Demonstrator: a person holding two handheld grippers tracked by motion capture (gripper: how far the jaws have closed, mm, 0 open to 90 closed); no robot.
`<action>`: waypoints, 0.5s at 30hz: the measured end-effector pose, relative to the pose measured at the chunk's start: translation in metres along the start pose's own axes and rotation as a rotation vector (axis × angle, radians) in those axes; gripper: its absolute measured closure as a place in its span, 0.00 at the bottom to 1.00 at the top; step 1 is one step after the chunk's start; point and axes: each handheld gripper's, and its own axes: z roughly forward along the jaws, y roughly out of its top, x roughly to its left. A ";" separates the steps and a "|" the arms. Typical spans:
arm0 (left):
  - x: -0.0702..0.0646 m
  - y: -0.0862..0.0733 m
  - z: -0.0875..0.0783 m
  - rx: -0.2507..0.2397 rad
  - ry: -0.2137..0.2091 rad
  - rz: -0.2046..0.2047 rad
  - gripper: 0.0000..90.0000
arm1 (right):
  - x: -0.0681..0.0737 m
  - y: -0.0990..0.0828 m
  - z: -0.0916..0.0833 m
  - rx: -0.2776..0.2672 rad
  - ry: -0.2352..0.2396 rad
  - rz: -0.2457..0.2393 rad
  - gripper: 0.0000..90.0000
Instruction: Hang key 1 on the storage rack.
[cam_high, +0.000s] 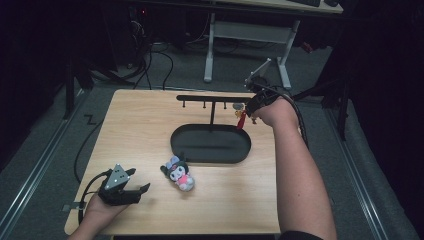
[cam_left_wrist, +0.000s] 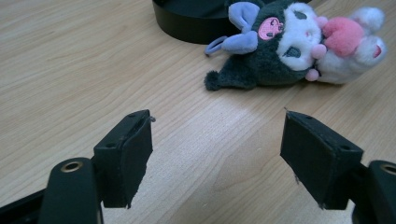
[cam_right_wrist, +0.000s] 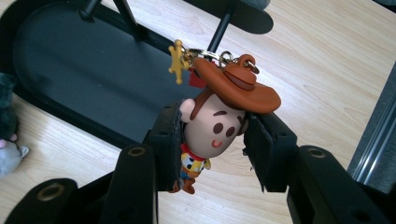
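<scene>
Evidently the right gripper, fingers clamped on the cowboy keychain, must hook its ring onto the rack; left gripper rests wide open, empty, near the plush toy.

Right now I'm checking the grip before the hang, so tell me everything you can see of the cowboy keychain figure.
The cowboy keychain figure is a small glossy figure that looks like moulded plastic: big round head, brown hair, dot eyes, a wide brown hat, a yellow and red body below. A metal ring and chain sit at the hat, with a gold star charm. The right tongs clamp its head from both sides, holding it upright above the table near the black stand and its oval base.
</scene>
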 end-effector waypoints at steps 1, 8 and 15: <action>-0.001 0.000 0.001 -0.004 0.002 0.001 0.28 | -0.001 -0.001 0.000 -0.002 0.003 0.004 0.65; -0.002 0.001 0.000 -0.006 -0.009 0.000 0.28 | -0.005 -0.009 0.009 0.000 0.010 0.030 0.64; -0.003 0.002 -0.001 -0.005 -0.008 0.014 0.28 | -0.008 -0.021 0.030 0.007 0.022 0.051 0.64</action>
